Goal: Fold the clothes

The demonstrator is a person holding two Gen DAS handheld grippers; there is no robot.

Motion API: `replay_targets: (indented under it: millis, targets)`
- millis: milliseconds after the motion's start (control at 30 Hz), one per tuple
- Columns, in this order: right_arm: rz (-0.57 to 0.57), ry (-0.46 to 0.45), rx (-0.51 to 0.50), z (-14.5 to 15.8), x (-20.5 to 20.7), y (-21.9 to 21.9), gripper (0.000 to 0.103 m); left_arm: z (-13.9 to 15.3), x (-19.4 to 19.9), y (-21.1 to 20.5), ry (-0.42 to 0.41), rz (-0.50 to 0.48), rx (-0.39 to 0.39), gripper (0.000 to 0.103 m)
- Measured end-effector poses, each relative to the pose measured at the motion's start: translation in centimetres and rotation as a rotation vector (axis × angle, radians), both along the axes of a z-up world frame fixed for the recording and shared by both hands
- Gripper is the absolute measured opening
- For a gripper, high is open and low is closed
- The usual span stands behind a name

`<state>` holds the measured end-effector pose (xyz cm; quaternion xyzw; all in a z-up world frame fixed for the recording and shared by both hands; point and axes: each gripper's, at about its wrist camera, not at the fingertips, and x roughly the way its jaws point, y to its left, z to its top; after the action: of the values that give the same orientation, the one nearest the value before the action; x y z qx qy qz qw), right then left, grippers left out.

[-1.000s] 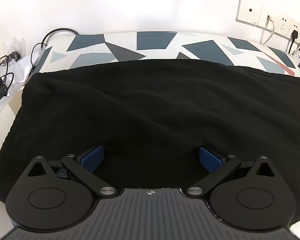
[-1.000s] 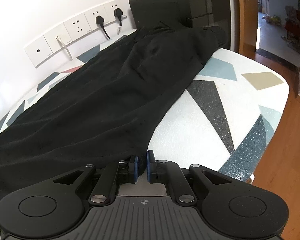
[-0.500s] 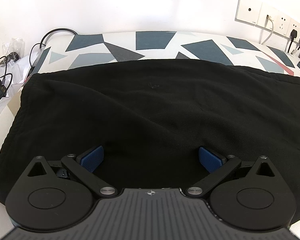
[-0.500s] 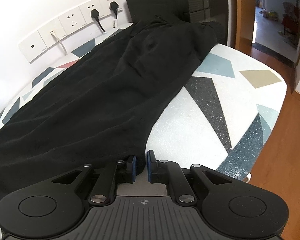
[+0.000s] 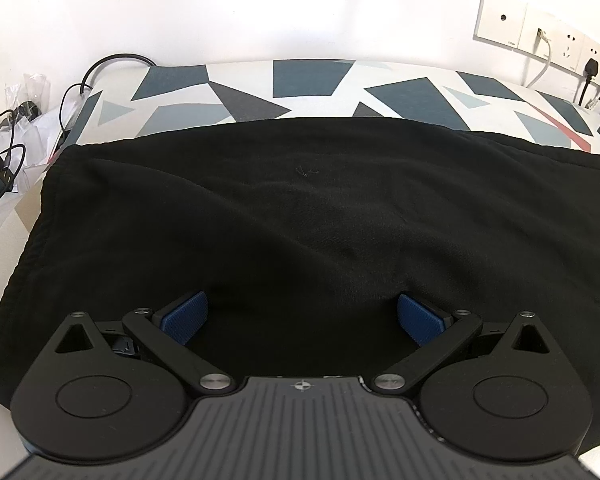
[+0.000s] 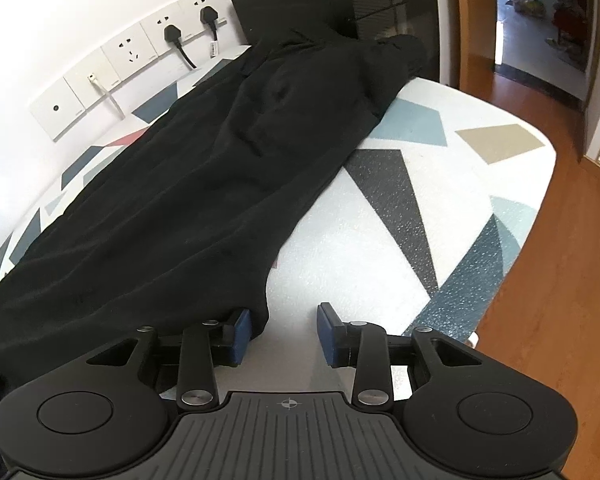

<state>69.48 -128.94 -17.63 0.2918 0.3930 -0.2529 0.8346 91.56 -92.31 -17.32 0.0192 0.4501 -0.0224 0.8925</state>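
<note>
Right wrist view shows your right claw [image 6: 283, 330] with its jaws just opened partway, the edge of the black garment [image 6: 187, 184] lying against the inner face of the left pad but no longer pinched; the right pad stands clear over the bare desk [image 6: 380, 236]. The garment runs long across the patterned desk toward the black box [image 6: 332, 4] by the wall sockets [image 6: 139, 56]. Your left claw [image 5: 302, 318] is wide open, low over the near part of the garment [image 5: 300, 216], with cloth under the gap but neither pad pressing on it.

This looks like a release after laying the edge down. Finish it cleanly: open the right claw enough that the cloth falls free of the left pad, then lift straight away so you do not drag the edge back. Before the next fold, check the near hem lies flat; the ripples across the middle will double up if folded over. Grip through one layer edge only.
</note>
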Motion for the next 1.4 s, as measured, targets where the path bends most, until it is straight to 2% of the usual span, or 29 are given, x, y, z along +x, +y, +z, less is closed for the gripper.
replay_targets:
  millis: [167, 300, 333, 400, 500, 533, 600, 767, 833, 867, 900, 967, 1033, 1133, 1233, 1333, 1400]
  targets:
    - [-0.009, 0.023, -0.002, 0.5, 0.4, 0.1, 0.032, -0.1, 0.0, 0.2, -0.004, -0.021, 0.000, 0.103]
    - [-0.063, 0.066, 0.063, -0.2, -0.2, -1.0, 0.032, 0.0, 0.2, 0.4, -0.003, -0.038, -0.003, 0.103]
    - [-0.093, 0.087, 0.040, -0.1, -0.5, -1.2, 0.032, 0.0, 0.2, 0.4, -0.005, -0.040, -0.006, 0.103]
    - [-0.134, 0.120, -0.069, 0.6, -1.1, -1.4, 0.033, -0.1, 0.0, 0.6, -0.018, -0.045, -0.011, 0.103]
    - [-0.121, 0.073, -0.162, 1.9, -1.7, -1.6, 0.037, -0.2, -0.5, 0.7, -0.040, -0.066, -0.011, 0.103]
    - [-0.098, 0.050, -0.156, 2.0, -1.5, -1.5, 0.039, -0.2, -0.5, 0.8, -0.038, -0.071, -0.011, 0.103]
    - [-0.050, 0.015, -0.140, 2.0, -0.7, -1.1, 0.055, 0.0, -0.4, 0.7, -0.024, -0.072, -0.007, 0.103]
    - [0.089, -0.024, -0.130, 0.9, 2.9, 2.1, 0.056, 0.6, -1.2, 0.6, 0.008, -0.083, 0.003, 0.102]
    - [0.198, 0.016, -0.174, 0.3, 4.7, 4.0, 0.059, 0.9, -2.1, 0.4, 0.003, -0.121, -0.004, 0.102]
    - [0.259, 0.046, -0.203, -0.1, 5.6, 4.9, 0.066, 1.0, -2.5, 0.2, -0.002, -0.150, -0.001, 0.102]
    - [0.319, 0.076, -0.232, -0.5, 6.5, 5.8, 0.067, 1.1, -2.8, -0.1, -0.003, -0.179, 0.016, 0.102]
    - [0.373, 0.150, -0.277, -1.4, 7.8, 6.7, 0.071, 1.2, -3.2, -0.3, 0.002, -0.192, 0.030, 0.102]
    - [0.366, 0.165, -0.241, -1.1, 8.5, 6.0, 0.073, 1.7, -3.2, -1.0, 0.008, -0.200, 0.022, 0.100]
    - [0.379, 0.212, -0.166, 0.5, 9.9, 3.4, 0.070, 3.6, -2.6, -3.7, 0.015, -0.240, -0.045, 0.098]
    - [0.283, 0.143, -0.201, 4.3, 10.4, -1.3, 0.071, 6.3, -2.7, -9.4, -0.054, -0.387, -0.090, 0.099]
    - [0.176, 0.037, -0.200, 8.5, 10.5, -7.0, 0.071, 7.3, -2.7, -14.8, -0.007, -0.487, -0.211, 0.099]
    - [0.128, -0.010, -0.192, 10.4, 10.5, -10.2, 0.072, 6.6, -2.8, -17.3, 0.063, -0.489, -0.251, 0.099]
